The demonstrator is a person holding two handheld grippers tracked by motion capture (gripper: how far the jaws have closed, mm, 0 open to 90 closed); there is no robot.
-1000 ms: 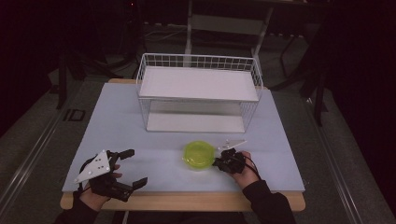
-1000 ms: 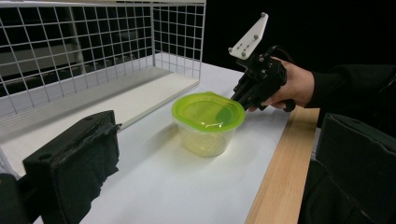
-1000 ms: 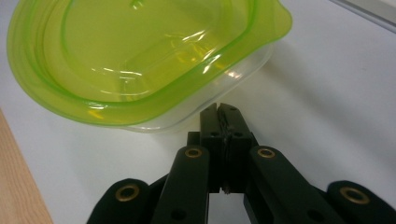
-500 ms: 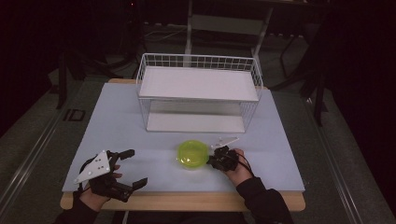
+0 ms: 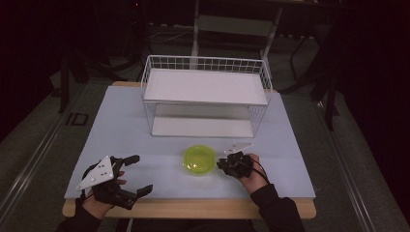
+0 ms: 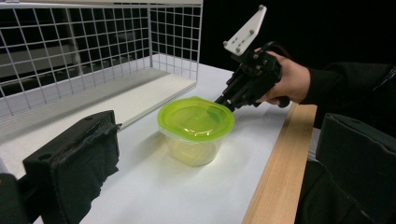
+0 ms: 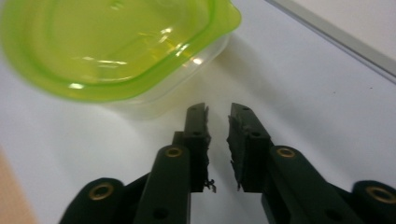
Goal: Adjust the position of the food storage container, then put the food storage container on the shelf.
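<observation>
So the lime-lidded plastic container [image 5: 199, 160] is sitting on the white bench [image 5: 121, 130], a bit toward 6 o'clock from the middle, just in front of the white wire rack [image 5: 205, 96]. Lid looks seated all the way round, and the tub underneath is clear and looks empty.

The right tool [image 5: 231, 166] is parked just off the container's 3 o'clock side. Its jaws have just been opening a crack: narrow gap, nothing between them, and the right gripper view has the tips [image 7: 218, 122] just short of the lid's rim, not touching. In the left gripper view it looks angled down at the lid's edge.

The left tool [image 5: 133, 175] is well apart, down at 8 o'clock near the bench's wooden front edge, jaws spread wide and empty, aimed toward the container.

What could go sideways from here, my guess:
- That gap is too slim to fit around the tub itself, so pushing in now probably shoves the container toward 9 o'clock instead of gripping it. It looks light, so it would likely slide easily.
- If the plan is to nip the lid's lip, a shallow bite on thin flexy plastic could slip off, or pop the lid while the tub stays put.
- Nothing's bracing the far side, since the left tool is too far off to stop a skid.
- A lift toward the rack means clearing the wire front; a tilted grip could clip it.
</observation>
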